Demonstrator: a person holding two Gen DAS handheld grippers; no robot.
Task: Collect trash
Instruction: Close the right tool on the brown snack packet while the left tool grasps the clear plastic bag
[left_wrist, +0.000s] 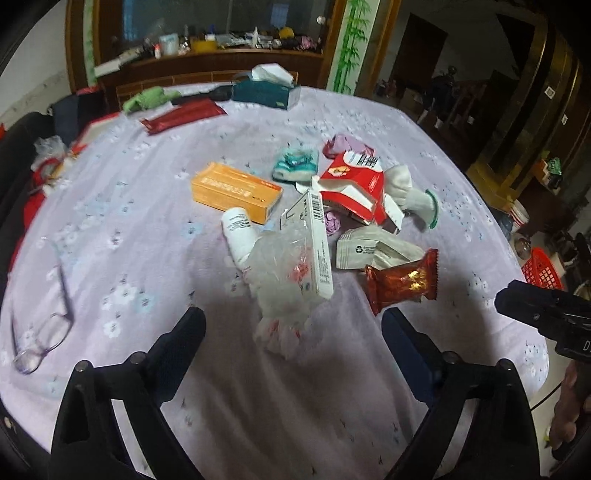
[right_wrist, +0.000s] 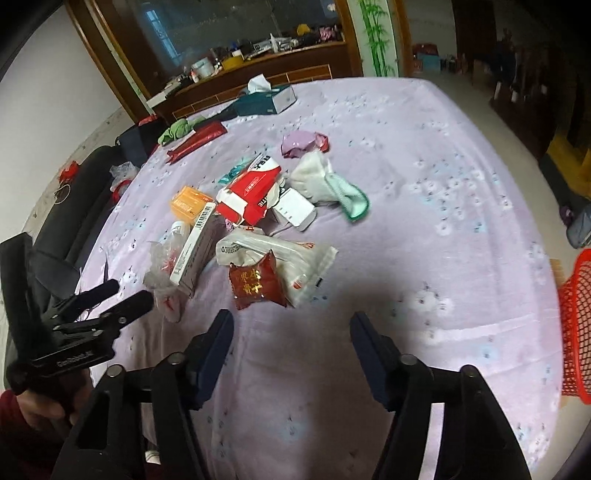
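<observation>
A heap of trash lies mid-tabletop on a lilac flowered cloth. The long white carton runs near-to-far, barcode end away, resting across crinkled clear plastic. A glossy red snack wrapper lies nearest, flat, beside a white pouch. An orange box sits farther left. The left gripper and right gripper both hover level over the near edge, fingers spread wide, holding nothing.

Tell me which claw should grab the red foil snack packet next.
Right, probably. The red foil snack packet lies just ahead of the open right claw, and the red basket is on that side. The left claw faces the clear plastic bag.
</observation>
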